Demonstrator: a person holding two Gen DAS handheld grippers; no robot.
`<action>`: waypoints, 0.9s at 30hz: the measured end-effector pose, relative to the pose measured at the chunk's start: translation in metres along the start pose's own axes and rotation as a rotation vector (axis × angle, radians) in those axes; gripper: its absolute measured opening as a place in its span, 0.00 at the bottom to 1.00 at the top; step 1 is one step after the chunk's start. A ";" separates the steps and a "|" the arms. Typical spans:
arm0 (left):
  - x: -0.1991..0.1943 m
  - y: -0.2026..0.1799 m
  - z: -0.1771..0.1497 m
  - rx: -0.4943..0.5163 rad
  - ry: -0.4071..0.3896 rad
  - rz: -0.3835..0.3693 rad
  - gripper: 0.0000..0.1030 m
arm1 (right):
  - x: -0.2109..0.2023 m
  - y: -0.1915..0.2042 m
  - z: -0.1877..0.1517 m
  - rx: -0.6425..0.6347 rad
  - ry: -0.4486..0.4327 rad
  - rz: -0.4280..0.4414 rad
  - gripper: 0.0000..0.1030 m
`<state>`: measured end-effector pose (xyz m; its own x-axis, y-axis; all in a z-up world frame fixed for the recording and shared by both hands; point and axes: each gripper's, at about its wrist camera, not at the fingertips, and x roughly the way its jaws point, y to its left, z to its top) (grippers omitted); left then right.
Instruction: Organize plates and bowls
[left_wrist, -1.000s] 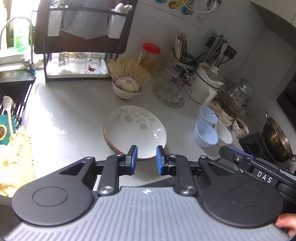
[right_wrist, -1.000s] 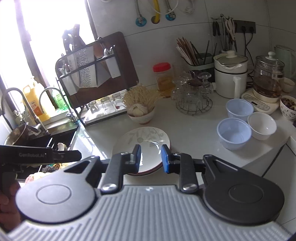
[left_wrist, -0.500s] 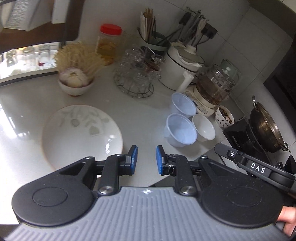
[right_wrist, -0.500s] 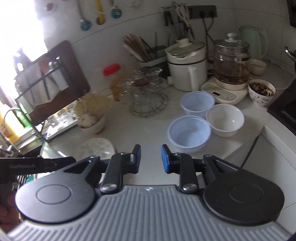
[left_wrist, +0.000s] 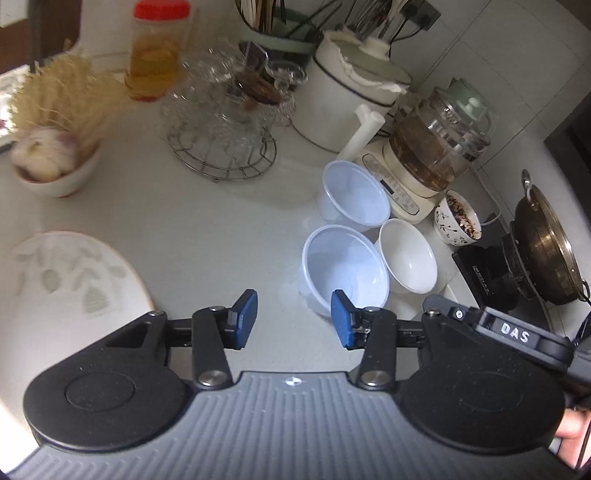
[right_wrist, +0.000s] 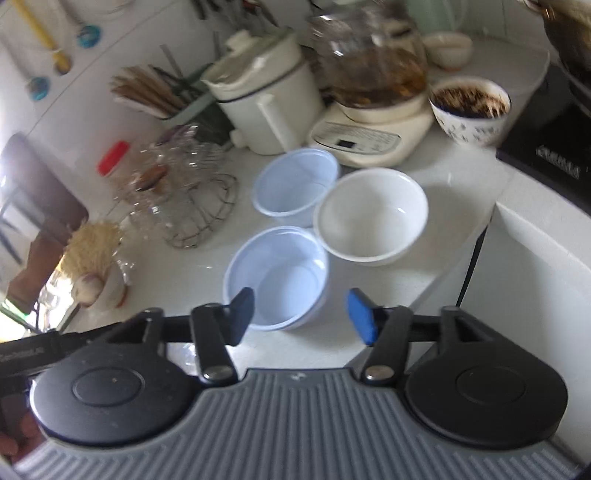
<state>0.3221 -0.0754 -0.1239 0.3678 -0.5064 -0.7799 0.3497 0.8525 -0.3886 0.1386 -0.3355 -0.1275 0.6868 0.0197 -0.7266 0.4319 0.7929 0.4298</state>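
Bowls sit grouped on the white desk (left_wrist: 221, 229): a near blue bowl (left_wrist: 345, 264), a far blue bowl (left_wrist: 354, 197) behind it, and a white bowl (left_wrist: 408, 254) touching both on the right. The left gripper (left_wrist: 293, 319) hovers over the desk with its fingers spread and empty, the near blue bowl just ahead of its right fingertip. The right gripper (right_wrist: 301, 315) also has its fingers spread wide, holding nothing, with the near blue bowl (right_wrist: 279, 277) lying just beyond and between the tips; the white bowl (right_wrist: 371, 216) and far blue bowl (right_wrist: 295, 182) lie further on. A leaf-patterned plate (left_wrist: 74, 273) rests at the left, well apart from the bowls. Behind stand a wire rack (left_wrist: 223, 147) of glasses, a white pot (left_wrist: 347, 107) and a glass kettle (left_wrist: 439, 147).
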 end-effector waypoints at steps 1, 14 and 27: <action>0.009 -0.002 0.002 -0.007 0.011 -0.002 0.49 | 0.005 -0.006 0.001 0.011 0.015 0.003 0.58; 0.091 -0.009 0.014 -0.099 0.088 -0.040 0.48 | 0.058 -0.038 0.015 0.070 0.147 0.094 0.53; 0.120 -0.006 0.021 -0.130 0.120 -0.023 0.13 | 0.090 -0.029 0.021 0.037 0.211 0.144 0.18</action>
<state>0.3822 -0.1438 -0.2054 0.2524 -0.5133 -0.8202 0.2399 0.8544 -0.4609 0.2007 -0.3694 -0.1942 0.6073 0.2606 -0.7505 0.3625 0.7497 0.5536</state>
